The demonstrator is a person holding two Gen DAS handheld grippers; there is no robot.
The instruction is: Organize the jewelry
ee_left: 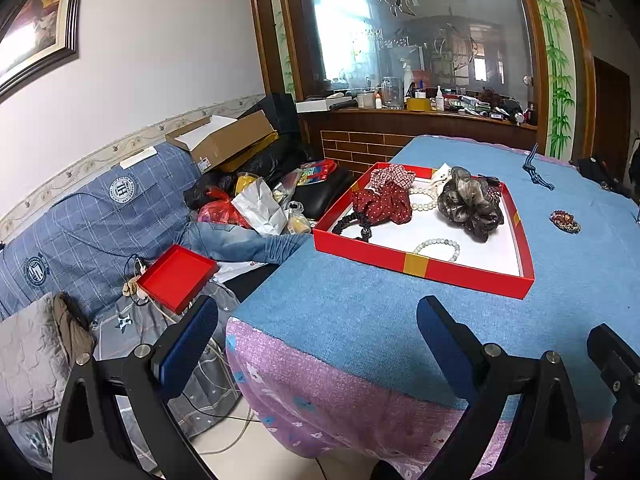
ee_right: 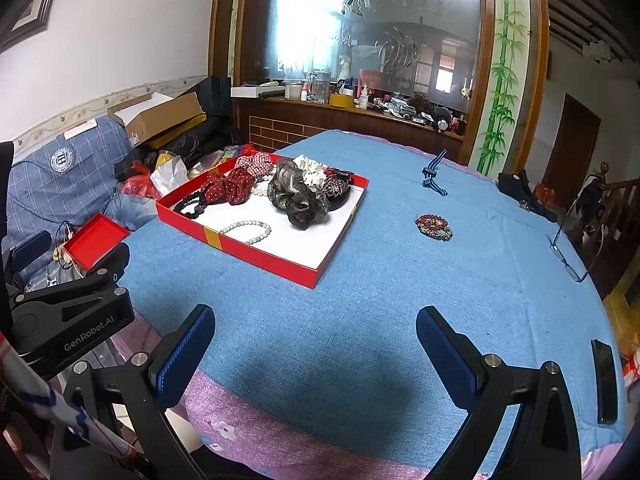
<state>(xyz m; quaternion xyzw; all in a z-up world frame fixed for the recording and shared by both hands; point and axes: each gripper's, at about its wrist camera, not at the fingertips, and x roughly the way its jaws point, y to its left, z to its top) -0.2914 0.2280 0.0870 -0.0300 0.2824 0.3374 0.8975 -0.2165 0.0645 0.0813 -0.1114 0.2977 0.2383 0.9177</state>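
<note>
A red tray (ee_left: 424,270) (ee_right: 256,254) with a white floor sits on the blue table. It holds a red dotted scrunchie (ee_left: 382,202) (ee_right: 228,188), a grey scrunchie (ee_left: 470,202) (ee_right: 298,196), a pale bead bracelet (ee_left: 438,246) (ee_right: 248,230), a black bead bracelet (ee_left: 352,224) (ee_right: 190,206) and pearls (ee_left: 424,198). A red beaded bracelet (ee_left: 565,221) (ee_right: 434,227) and a striped blue band (ee_left: 536,174) (ee_right: 434,178) lie on the cloth right of the tray. My left gripper (ee_left: 316,344) is open and empty at the table's near left corner. My right gripper (ee_right: 314,350) is open and empty over the near edge.
A cluttered sofa (ee_left: 80,216) with a small red box lid (ee_left: 176,276) (ee_right: 94,240) stands left of the table. Glasses (ee_right: 572,248) and a dark phone (ee_right: 604,380) lie near the table's right edge. A counter with bottles (ee_right: 360,100) is behind.
</note>
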